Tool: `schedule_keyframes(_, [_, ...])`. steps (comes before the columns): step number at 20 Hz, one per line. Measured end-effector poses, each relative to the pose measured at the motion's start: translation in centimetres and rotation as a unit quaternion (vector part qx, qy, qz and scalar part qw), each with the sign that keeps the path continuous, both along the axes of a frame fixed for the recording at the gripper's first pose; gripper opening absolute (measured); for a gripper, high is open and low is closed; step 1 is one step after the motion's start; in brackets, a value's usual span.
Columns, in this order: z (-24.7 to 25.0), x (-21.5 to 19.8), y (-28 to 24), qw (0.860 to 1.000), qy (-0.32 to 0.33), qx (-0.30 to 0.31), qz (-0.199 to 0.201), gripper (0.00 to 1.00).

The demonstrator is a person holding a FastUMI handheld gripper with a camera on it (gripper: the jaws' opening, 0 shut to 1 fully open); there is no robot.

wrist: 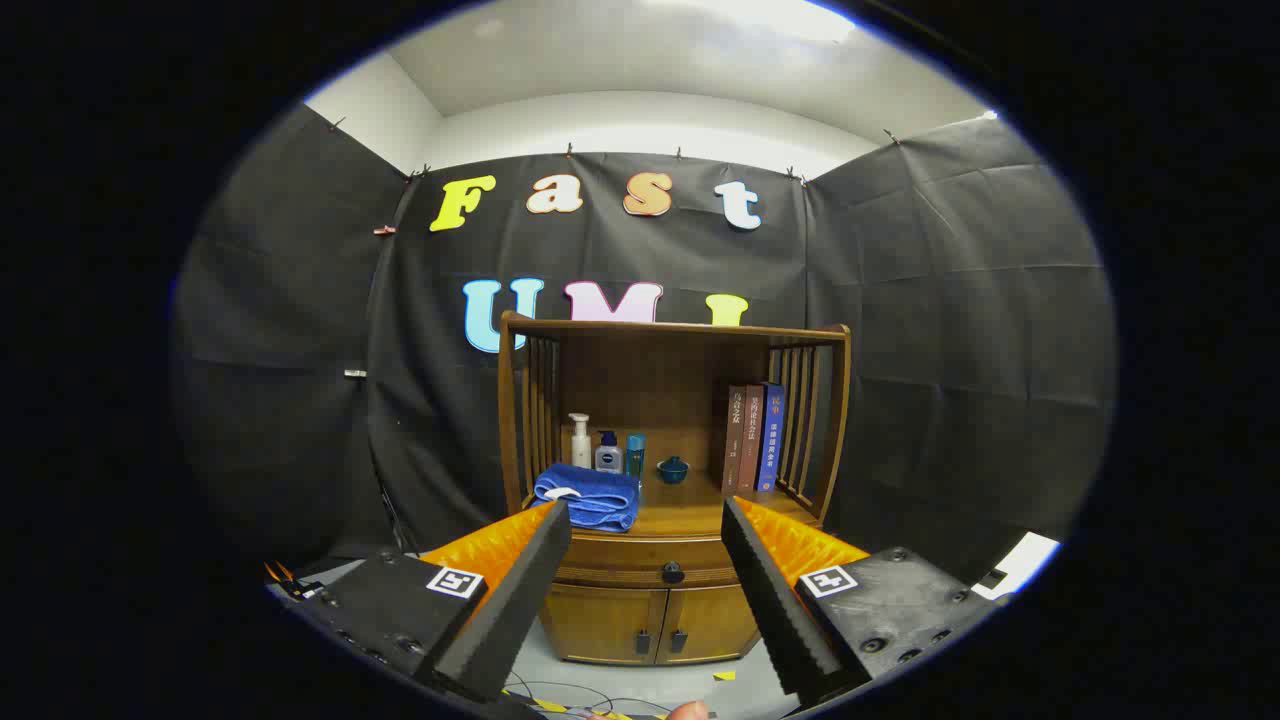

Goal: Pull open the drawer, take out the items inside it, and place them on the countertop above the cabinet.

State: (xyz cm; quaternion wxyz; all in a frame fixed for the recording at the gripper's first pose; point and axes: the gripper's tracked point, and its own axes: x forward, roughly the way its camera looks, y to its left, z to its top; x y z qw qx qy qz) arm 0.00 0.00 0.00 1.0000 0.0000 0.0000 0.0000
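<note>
- Gripper: jaws spread wide, gripping nothing, aimed at the cabinet from well back, likely lining up on the knob.
- Drawer: closed, just under the worktop; dark knob between the jaws, beyond them.
- Drawer contents: hidden.
- On the worktop: folded blue towel at the front left, bottles, small teal pot, upright books.
- Obstruction: the towel crowds the landing space; the centre front looks free.
</note>
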Motion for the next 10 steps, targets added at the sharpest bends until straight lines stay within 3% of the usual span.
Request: schedule_keyframes(10, [0.23, 0.09, 0.32, 1.000, -0.001, -0.003, 0.003, 0.99])
